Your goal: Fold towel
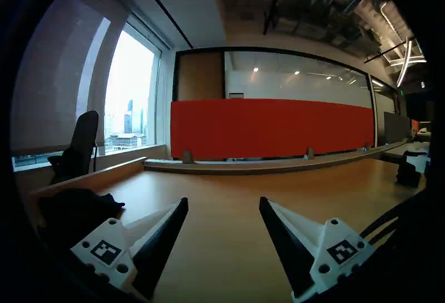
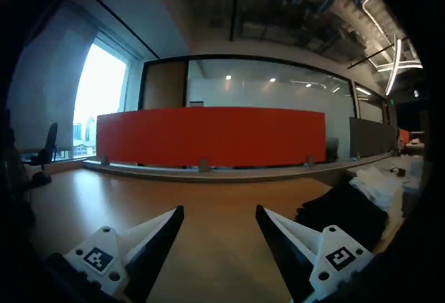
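Left gripper (image 1: pixel 222 203) jaws spread, holding nothing; right gripper (image 2: pixel 219 209) same.

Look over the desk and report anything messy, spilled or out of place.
Nothing looks spilled or damaged. Dark towels lie heaped beside white towels on the desk, at the right of the right gripper view; a dark crumpled bundle sits at the left of the left gripper view. The left gripper and right gripper are open.
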